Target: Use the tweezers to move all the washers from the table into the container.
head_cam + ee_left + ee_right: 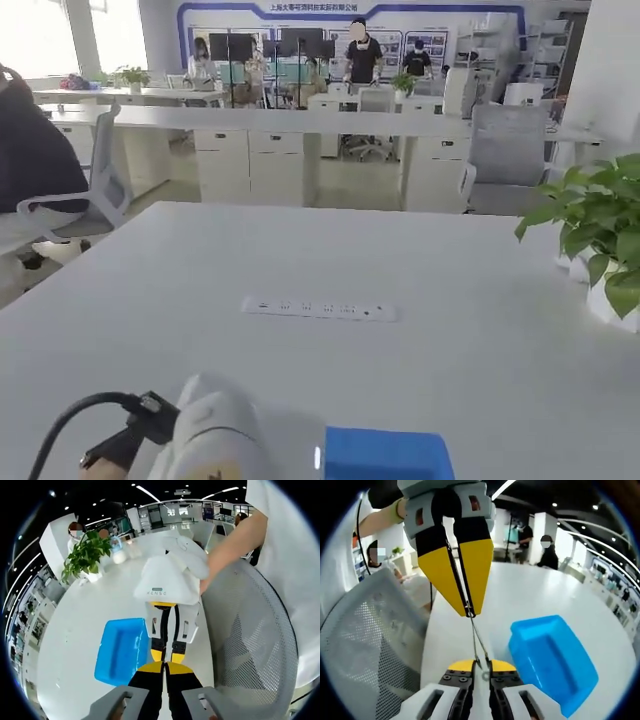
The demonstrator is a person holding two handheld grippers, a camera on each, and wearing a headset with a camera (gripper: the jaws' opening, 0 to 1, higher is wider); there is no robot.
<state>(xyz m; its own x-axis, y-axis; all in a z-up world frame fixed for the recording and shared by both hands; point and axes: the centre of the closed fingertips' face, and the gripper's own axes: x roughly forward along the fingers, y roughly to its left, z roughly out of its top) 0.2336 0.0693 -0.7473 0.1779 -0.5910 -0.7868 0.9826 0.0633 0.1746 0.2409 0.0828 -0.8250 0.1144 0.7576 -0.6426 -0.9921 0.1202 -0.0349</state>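
Pinching the tweezers [476,640] at one end, the L gripper [469,611] has its yellow jaws closed to a point on them, hanging down from the top of the right gripper view. The tweezers' two thin legs run from there straight into the narrow gap btwn the jaws of the R gripper [482,667], which stand nearly together around them; can't tell if they actually press the legs. A tiny ring-like speck sits right at that gap, too small to say if it's a washer. The two grippers face each other tip to tip, tweezers bridging them above the white worktop [535,590].

Blue container [555,660] lies on the worktop just beside the jaws, on the R gripper's right-hand side in its own view and on the left in the left gripper view. It's a shallow rectangular tray; its inside shows plain blue floor.

A grey mesh chair [370,640] is on the other side of the jaws, w/ the person's arm and white sleeve.

In the head view a gripper's white body [220,430] and the container's edge sit at the bottom; farther out, a power strip [320,309] lies flat mid-worktop and a potted plant [600,230] stands at the right.
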